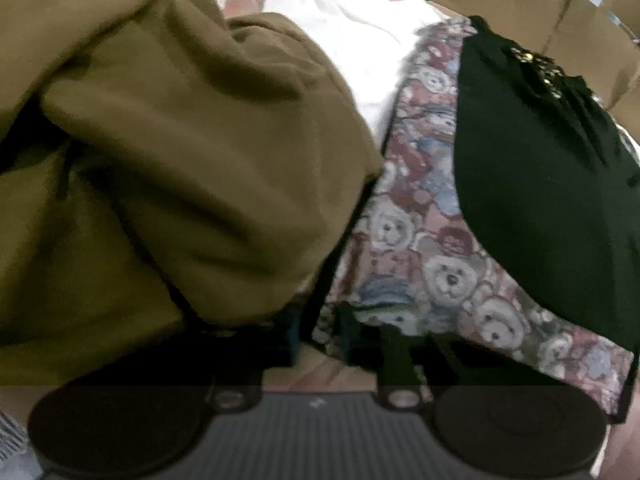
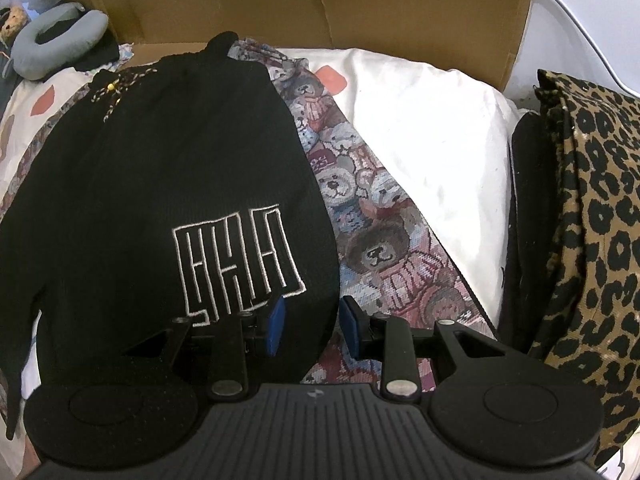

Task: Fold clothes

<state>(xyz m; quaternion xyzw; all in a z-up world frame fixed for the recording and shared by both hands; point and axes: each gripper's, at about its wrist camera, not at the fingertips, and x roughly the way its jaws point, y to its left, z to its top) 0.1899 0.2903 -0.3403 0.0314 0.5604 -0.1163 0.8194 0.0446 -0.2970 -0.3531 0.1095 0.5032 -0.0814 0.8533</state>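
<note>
An olive-brown garment (image 1: 160, 168) hangs bunched over the left half of the left wrist view and drapes down onto my left gripper (image 1: 320, 336). The cloth hides the left finger, so I cannot tell how the jaws stand. A black sweater (image 2: 160, 184) with white embroidered lettering lies flat on a teddy-bear print cloth (image 2: 372, 240); it also shows in the left wrist view (image 1: 532, 184). My right gripper (image 2: 312, 328) is open, its blue pads on either side of the sweater's near right edge, holding nothing.
A white bedcover (image 2: 424, 136) lies under the bear cloth. A leopard-print cushion (image 2: 592, 216) stands at the right. A cardboard box (image 2: 360, 4) rises behind the bed. A grey neck pillow (image 2: 60, 40) lies at the far left.
</note>
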